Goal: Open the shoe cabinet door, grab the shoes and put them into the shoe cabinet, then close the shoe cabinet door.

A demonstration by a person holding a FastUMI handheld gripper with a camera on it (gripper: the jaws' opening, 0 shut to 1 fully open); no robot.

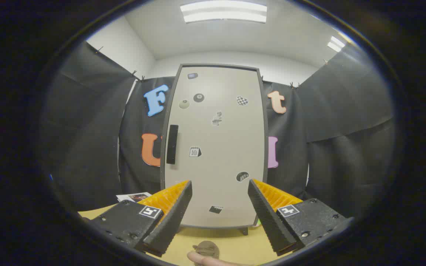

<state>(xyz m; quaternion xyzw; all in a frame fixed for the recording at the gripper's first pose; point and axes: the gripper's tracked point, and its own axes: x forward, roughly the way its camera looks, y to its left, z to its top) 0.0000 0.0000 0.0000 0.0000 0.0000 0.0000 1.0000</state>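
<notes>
Ahead, the shoe cabinet (pixel 215 147) stands shut, its handle (pixel 172 144) toward 11 o'clock. The gripper (pixel 218 194) gapes wide, holding nothing.

The gripper camera rides low over a yellow table (pixel 235 240) and looks level and straight ahead at the closed door of a shoe cabinet (pixel 216 147), which stands upright at the table's far side, near and nearly centred. Fisheye bending bows the cabinet's sides and pulls in the booth walls on both flanks and the ceiling lights (pixel 223 12) overhead. The gripper (pixel 220 192), fingers spread wide apart, frames the cabinet's lower half.
</notes>
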